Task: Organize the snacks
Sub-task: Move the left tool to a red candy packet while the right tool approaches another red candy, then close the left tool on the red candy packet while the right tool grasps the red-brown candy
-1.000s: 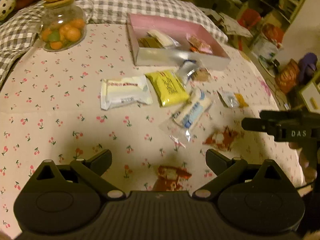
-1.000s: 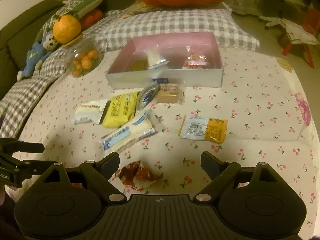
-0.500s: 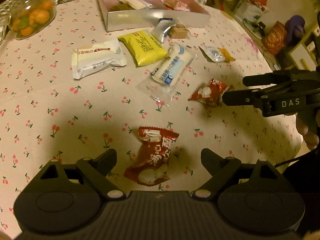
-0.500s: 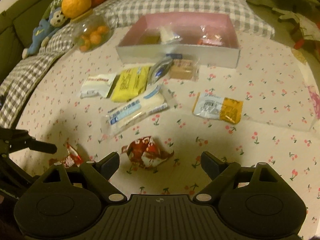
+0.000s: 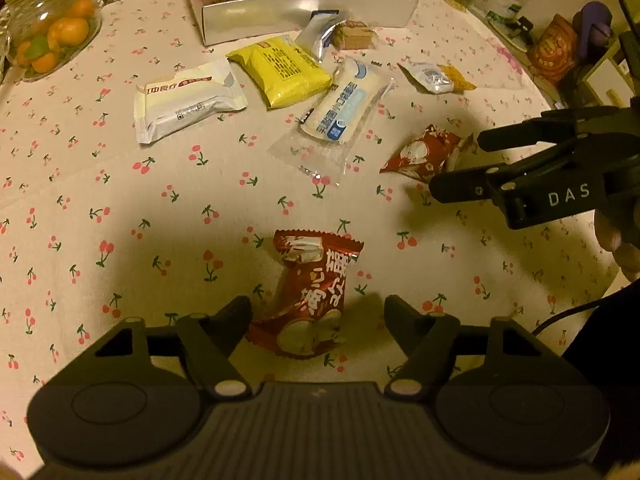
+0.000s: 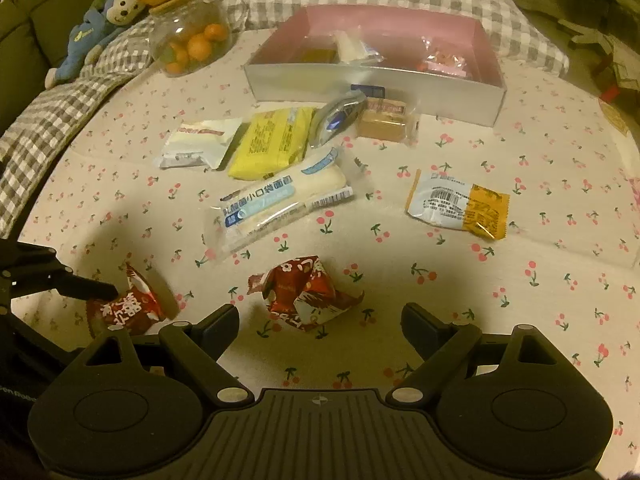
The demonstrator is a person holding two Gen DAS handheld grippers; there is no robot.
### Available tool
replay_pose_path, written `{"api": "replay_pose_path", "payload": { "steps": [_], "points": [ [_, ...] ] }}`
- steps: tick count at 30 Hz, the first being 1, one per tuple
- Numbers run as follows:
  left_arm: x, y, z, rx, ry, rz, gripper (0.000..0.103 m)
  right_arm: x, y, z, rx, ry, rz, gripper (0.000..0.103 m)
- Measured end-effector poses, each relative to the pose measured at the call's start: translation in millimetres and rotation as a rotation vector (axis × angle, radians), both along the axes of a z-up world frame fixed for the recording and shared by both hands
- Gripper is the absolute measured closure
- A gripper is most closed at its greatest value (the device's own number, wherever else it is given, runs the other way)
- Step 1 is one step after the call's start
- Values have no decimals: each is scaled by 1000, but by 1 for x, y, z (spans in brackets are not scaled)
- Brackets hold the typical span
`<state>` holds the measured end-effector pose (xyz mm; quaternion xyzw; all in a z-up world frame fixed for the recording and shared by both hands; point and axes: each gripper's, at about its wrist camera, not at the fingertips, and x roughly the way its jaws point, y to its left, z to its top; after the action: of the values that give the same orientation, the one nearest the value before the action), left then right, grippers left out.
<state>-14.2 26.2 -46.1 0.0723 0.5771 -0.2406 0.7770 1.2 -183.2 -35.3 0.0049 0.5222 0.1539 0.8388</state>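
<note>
Cherry-print desk (image 6: 540, 152) w/ pink box (image 6: 400, 26) at far edge, some snacks inside. Loose packets lie in front of box: white, yellow, long clear one. Nearer than those, 2 red snack packs: left gripper (image 5: 316, 314), fingers spread, straddles one (image 5: 314, 292); right gripper (image 6: 318, 320), fingers spread, just behind other (image 6: 306, 292).

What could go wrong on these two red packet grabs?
1. Both grippers, left gripper and right gripper, are open over neighbouring red packets; the arms sit near each other and could collide.
2. Both packets are crinkly foil lying flat on the cherry-print cloth; closing fingers may pinch fabric or slip off.
3. The crumpled packet has uneven folds, so the grip may catch only a corner.
</note>
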Motion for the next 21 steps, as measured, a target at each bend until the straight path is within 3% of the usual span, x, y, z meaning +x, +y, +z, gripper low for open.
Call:
{"api": "replay_pose_path", "payload": {
  "steps": [12, 15, 17, 18, 20, 21],
  "points": [
    [1, 1, 2, 18, -35, 13, 62, 2, 8, -7, -45, -12, 25, 18],
    [3, 3, 3, 3, -34, 24, 63, 2, 9, -7, -54, -17, 33, 27],
    [2, 3, 3, 1, -38, 25, 64, 2, 10, -7, -57, -14, 42, 40],
    [2, 2, 4, -2, -39, 24, 71, 2, 11, -8, -61, -15, 46, 42],
    [2, 2, 4, -9, -38, 23, 71, 1, 13, -7, -73, -24, 56, 54],
    [2, 2, 5, -9, -39, 24, 71, 1, 14, -7, -77, -29, 63, 54]
  ]
}}
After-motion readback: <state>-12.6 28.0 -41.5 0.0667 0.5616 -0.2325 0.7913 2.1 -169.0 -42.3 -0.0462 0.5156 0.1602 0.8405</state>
